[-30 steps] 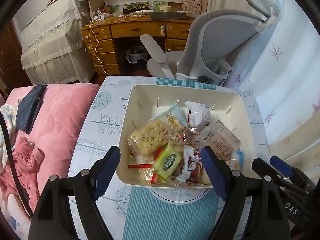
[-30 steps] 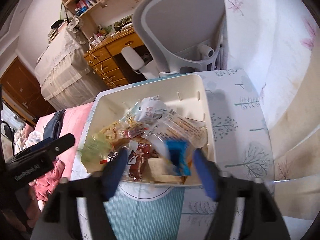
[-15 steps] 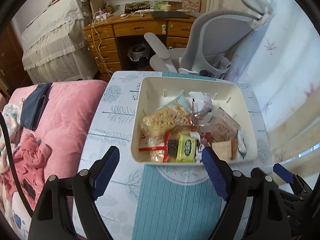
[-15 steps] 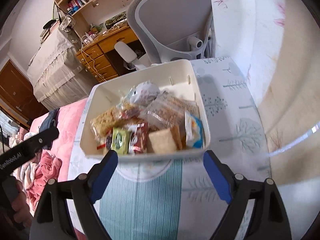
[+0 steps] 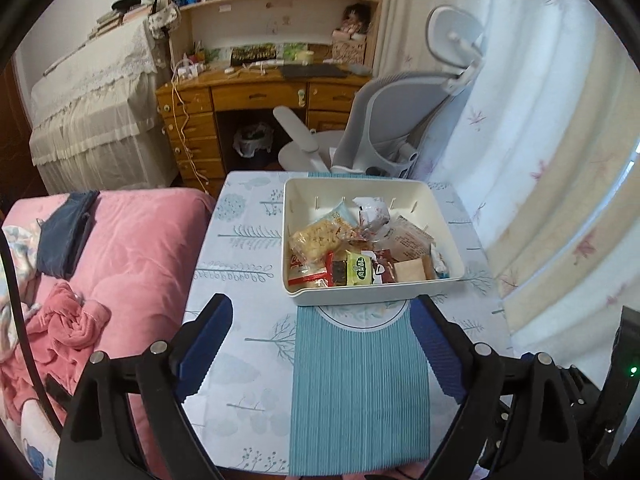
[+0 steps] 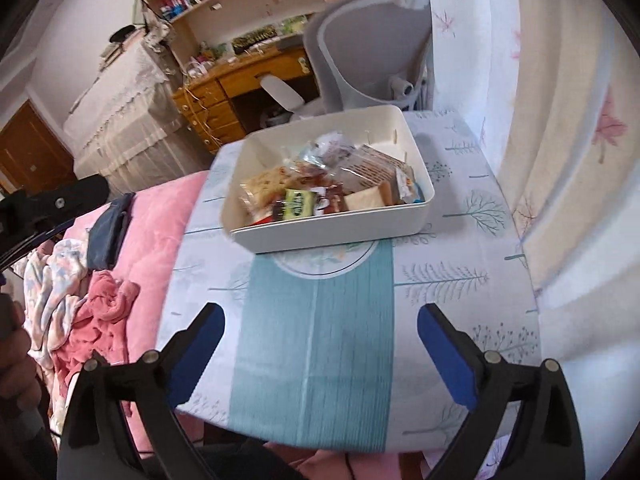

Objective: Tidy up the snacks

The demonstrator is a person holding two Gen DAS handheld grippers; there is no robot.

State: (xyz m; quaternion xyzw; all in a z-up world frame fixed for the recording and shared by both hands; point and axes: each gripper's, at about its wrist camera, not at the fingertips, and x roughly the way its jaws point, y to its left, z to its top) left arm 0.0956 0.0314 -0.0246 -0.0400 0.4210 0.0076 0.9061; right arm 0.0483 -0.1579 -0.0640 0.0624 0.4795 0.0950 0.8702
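Observation:
A cream plastic bin (image 5: 452, 240) sits at the far end of a small table (image 5: 248, 360) and holds several wrapped snacks: a clear bag of puffed bites (image 5: 316, 238), a green packet (image 5: 360, 274), a tan wafer pack (image 5: 410, 270). The bin also shows in the right wrist view (image 6: 340, 232), with the green packet (image 6: 298, 204) near its front wall. My left gripper (image 5: 320, 344) is open and empty, above the near half of the table, well short of the bin. My right gripper (image 6: 320, 348) is open and empty, also back from the bin.
A pink bedspread (image 5: 120, 260) with bundled clothes (image 5: 68, 328) lies left of the table. A grey office chair (image 5: 392, 120) and a wooden desk (image 5: 248, 100) stand behind it. A curtain (image 5: 540, 160) hangs on the right. A teal striped runner (image 5: 360, 392) covers the table's middle.
Both grippers have pulled back and up from the bin toward the table's near edge, so the bin looks smaller and farther. Both stayed open and empty. The snacks lie as before.

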